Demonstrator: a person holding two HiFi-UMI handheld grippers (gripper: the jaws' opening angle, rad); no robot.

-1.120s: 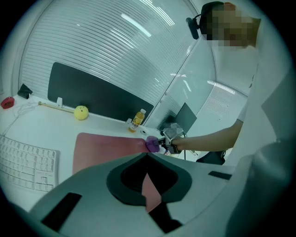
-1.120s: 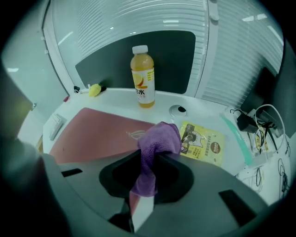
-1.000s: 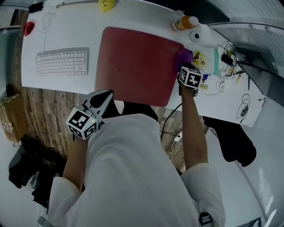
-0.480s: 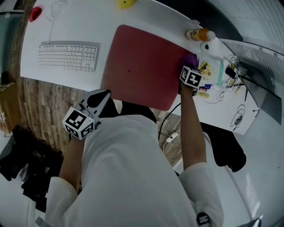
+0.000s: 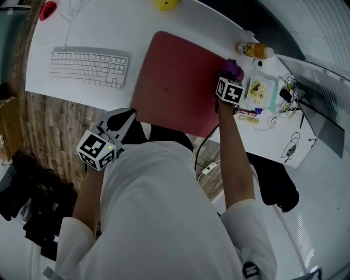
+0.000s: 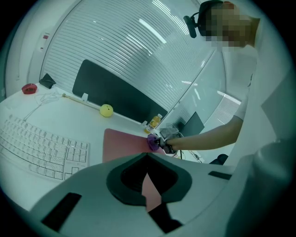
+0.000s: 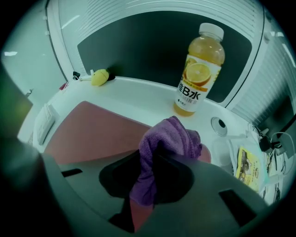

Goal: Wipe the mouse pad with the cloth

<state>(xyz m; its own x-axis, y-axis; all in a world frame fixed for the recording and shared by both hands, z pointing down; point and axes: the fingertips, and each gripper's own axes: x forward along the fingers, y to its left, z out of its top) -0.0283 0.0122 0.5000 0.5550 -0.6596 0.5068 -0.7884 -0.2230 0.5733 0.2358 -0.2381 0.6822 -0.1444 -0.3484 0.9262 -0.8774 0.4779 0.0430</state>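
Note:
A dark red mouse pad [image 5: 178,82] lies on the white desk [image 5: 104,27], and its surface also fills the left of the right gripper view [image 7: 88,132]. My right gripper [image 5: 230,77] is shut on a purple cloth [image 5: 231,68], which rests at the pad's far right corner. That cloth [image 7: 164,148] bunches up between the jaws. My left gripper [image 5: 121,121] hangs off the desk's near edge, shut, with nothing in it. From the left gripper view, the pad [image 6: 122,143] and the cloth [image 6: 152,141] are seen ahead.
A white keyboard [image 5: 90,66] lies left of the pad. An orange drink bottle [image 7: 199,69] stands just beyond the cloth, and a yellow toy [image 5: 165,4] sits at the desk's far edge. Cables and small packets [image 5: 268,95] clutter the right. A red object [image 5: 48,9] sits far left.
My right gripper has carried the cloth farther up the pad's right edge towards the bottle. The left gripper has held its place off the desk edge.

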